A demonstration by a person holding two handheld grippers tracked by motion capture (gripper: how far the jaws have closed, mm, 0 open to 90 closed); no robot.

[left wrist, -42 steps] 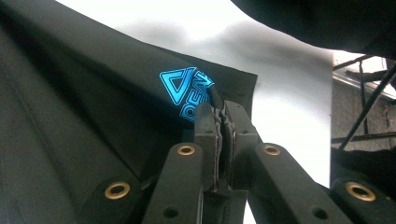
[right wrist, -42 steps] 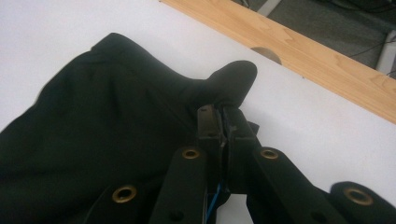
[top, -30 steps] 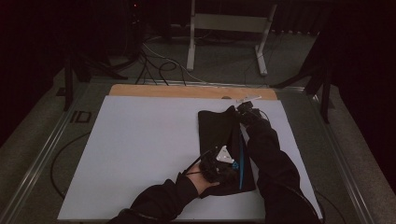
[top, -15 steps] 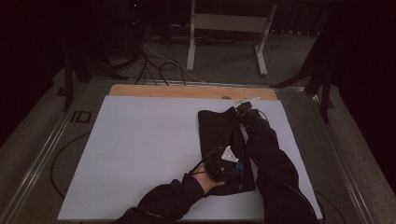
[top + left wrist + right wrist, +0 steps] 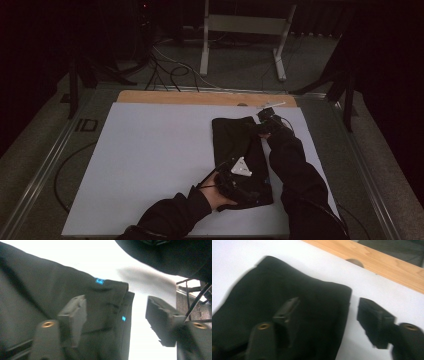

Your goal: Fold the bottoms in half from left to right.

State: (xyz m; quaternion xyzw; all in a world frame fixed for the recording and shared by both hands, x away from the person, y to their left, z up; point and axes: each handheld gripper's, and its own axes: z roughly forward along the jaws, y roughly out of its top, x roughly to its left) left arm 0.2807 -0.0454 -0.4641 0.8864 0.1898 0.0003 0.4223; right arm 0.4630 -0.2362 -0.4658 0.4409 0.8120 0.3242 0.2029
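Note:
A black folded garment (image 5: 235, 145) lies flat on the white table top (image 5: 150, 160), right of centre. My left gripper (image 5: 247, 175) is over its near end. In the left gripper view the left gripper (image 5: 116, 307) has just been opening and stands open, with the garment's edge (image 5: 37, 290) and small blue tags (image 5: 99, 281) lying loose between the jaws. My right gripper (image 5: 263, 124) is at the far right corner. There the right gripper (image 5: 328, 305) has also just been opening; one jaw is over the garment (image 5: 274, 285), the other over bare table.
A wooden strip (image 5: 205, 98) runs along the table's far edge, close behind the right gripper (image 5: 372, 260). The person's dark sleeves (image 5: 295, 170) cross the table's near right part. Bare white surface spreads to the left. Cables and a stand's legs (image 5: 205, 45) are on the floor beyond.
The left hand has shifted slightly over the garment's near end. The garment lies where it was, and the right arm has kept still.

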